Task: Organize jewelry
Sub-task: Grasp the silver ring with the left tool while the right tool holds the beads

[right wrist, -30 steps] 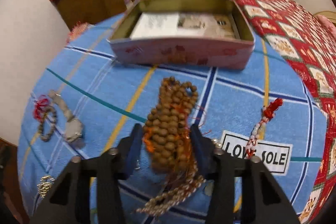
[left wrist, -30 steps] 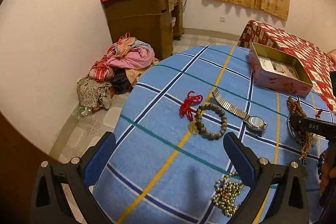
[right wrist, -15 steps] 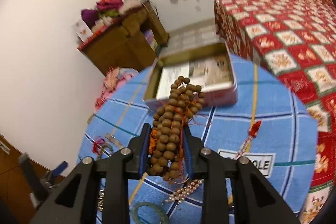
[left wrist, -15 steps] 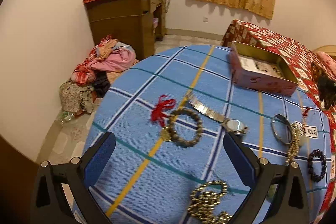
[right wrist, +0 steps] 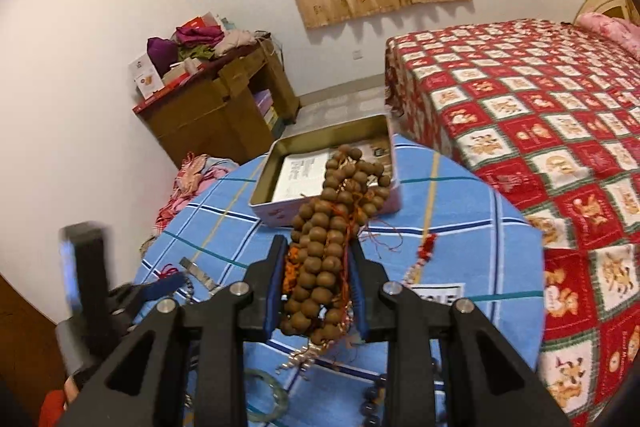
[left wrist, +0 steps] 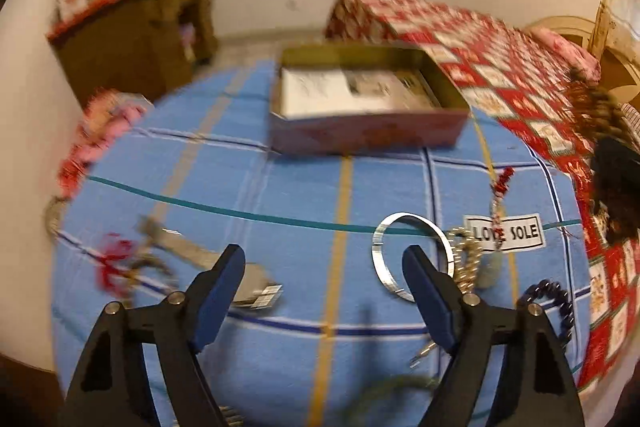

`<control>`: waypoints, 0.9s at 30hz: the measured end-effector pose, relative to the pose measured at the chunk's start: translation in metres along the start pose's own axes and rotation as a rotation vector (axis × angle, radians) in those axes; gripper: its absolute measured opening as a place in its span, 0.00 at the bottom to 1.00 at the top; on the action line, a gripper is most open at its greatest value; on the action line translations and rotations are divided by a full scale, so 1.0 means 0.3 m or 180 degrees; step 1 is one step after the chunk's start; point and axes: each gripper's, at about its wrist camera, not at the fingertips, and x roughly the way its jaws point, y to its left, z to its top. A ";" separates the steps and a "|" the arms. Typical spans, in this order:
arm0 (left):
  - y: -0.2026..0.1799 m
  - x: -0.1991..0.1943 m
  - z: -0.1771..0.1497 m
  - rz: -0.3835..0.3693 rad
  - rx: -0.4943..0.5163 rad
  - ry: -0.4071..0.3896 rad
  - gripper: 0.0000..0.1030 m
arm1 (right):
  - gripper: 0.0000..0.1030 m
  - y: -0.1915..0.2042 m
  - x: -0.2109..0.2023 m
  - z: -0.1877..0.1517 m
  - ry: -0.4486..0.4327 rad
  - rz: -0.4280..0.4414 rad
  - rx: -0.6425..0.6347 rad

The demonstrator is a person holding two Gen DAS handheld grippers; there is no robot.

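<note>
Round table with a blue plaid cloth [left wrist: 280,195], bed with a red patterned cover [right wrist: 540,99] beside it, wooden cabinet [right wrist: 212,107] against the far wall.

Your right gripper [right wrist: 318,283] is clamped on a bundle of brown wooden beads [right wrist: 328,231]. Both blue pads press into the strand, and the bundle is clear of the cloth, with the open tin box [right wrist: 280,163] behind it in the right wrist view. Box sits at the table's far edge, paper inside.

Your left gripper [left wrist: 324,263] has nothing between its pads [left wrist: 424,291]. Jaws are closing but still wide, angled down at the cloth.

On the table in the left wrist view: silver bangle [left wrist: 380,251] just beside the right-hand pad, metal-band watch [left wrist: 256,287] by the left-hand pad, red-cord bracelet [left wrist: 112,263] further left, dark bead bracelet [left wrist: 560,303] near the right edge, "LOVE SOLE" label [left wrist: 516,233] past the bangle. Left view is motion-blurred, so small pieces are hard to read.
</note>
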 end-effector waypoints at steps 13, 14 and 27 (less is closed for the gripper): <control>-0.060 0.118 -0.016 -0.0025 0.0123 0.0207 0.03 | 0.31 -0.084 0.017 -0.021 0.0046 0.0060 0.0134; -0.058 0.126 -0.013 -0.0065 0.0113 0.0210 0.03 | 0.31 -0.085 0.020 -0.022 0.0051 0.0058 0.0133; 0.001 -0.100 0.100 -0.0385 0.0083 -0.0512 0.03 | 0.31 -0.094 0.027 0.019 -0.0048 0.0041 0.0137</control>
